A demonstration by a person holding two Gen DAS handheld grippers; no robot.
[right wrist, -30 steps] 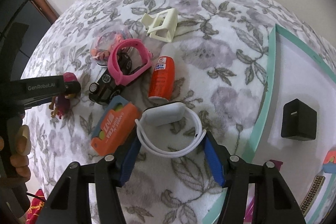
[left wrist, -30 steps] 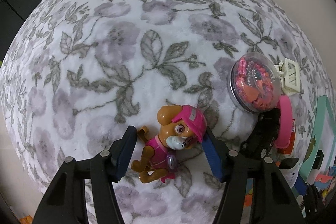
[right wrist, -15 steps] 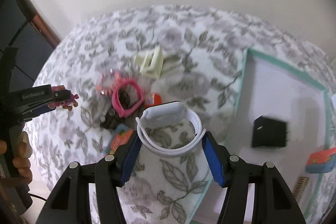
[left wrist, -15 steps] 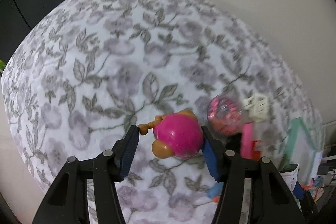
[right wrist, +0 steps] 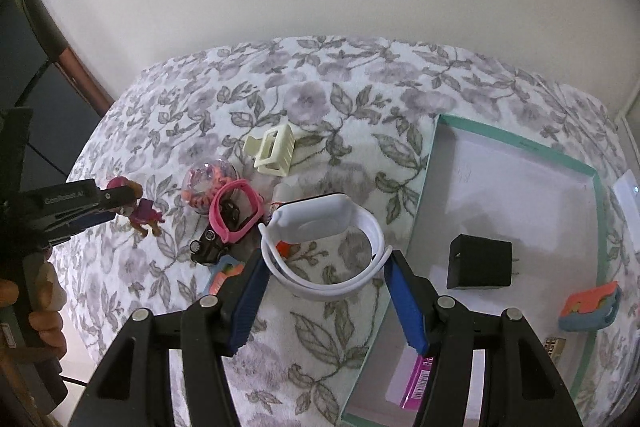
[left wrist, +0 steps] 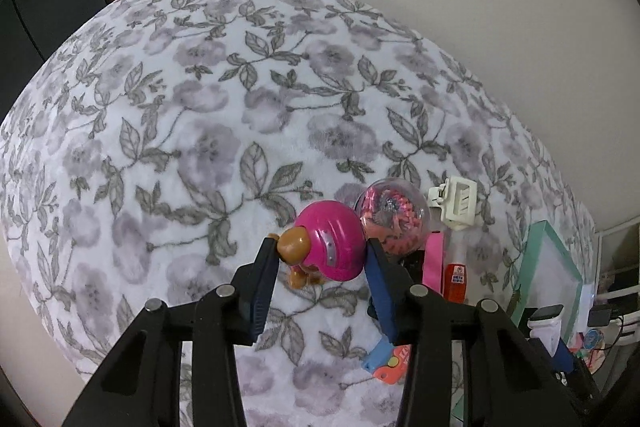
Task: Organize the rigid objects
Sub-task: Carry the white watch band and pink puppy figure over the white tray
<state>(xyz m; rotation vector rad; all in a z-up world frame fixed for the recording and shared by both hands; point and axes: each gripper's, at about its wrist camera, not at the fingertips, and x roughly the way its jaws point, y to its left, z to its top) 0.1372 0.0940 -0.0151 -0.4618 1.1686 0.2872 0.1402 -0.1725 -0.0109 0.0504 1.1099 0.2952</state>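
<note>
A toy dog [left wrist: 332,247] with a pink helmet sits between the blue pads of my left gripper [left wrist: 320,259]. Its jaws are closing and both pads press on the helmet. In the right wrist view the toy dog [right wrist: 144,215] hangs from the left gripper [right wrist: 116,201] above the floral blanket [right wrist: 320,99]. My right gripper [right wrist: 326,263] is shut on a white smartwatch [right wrist: 316,217], pads against the band's loop, held up above the blanket next to the teal-rimmed box [right wrist: 428,187].
On the blanket lie a clear ball [right wrist: 206,183], a pink watch [right wrist: 240,211], a cream hair clip [right wrist: 272,151], a black toy car [right wrist: 208,247] and an orange-blue toy [right wrist: 224,275]. The box holds a black charger [right wrist: 480,261] and an orange-blue item [right wrist: 590,307]. A hand [right wrist: 40,307] grips the left handle.
Both grippers have risen off the blanket with their loads. The left jaws have narrowed onto the toy dog's helmet and lifted it. The white watch stays in the right jaws.
</note>
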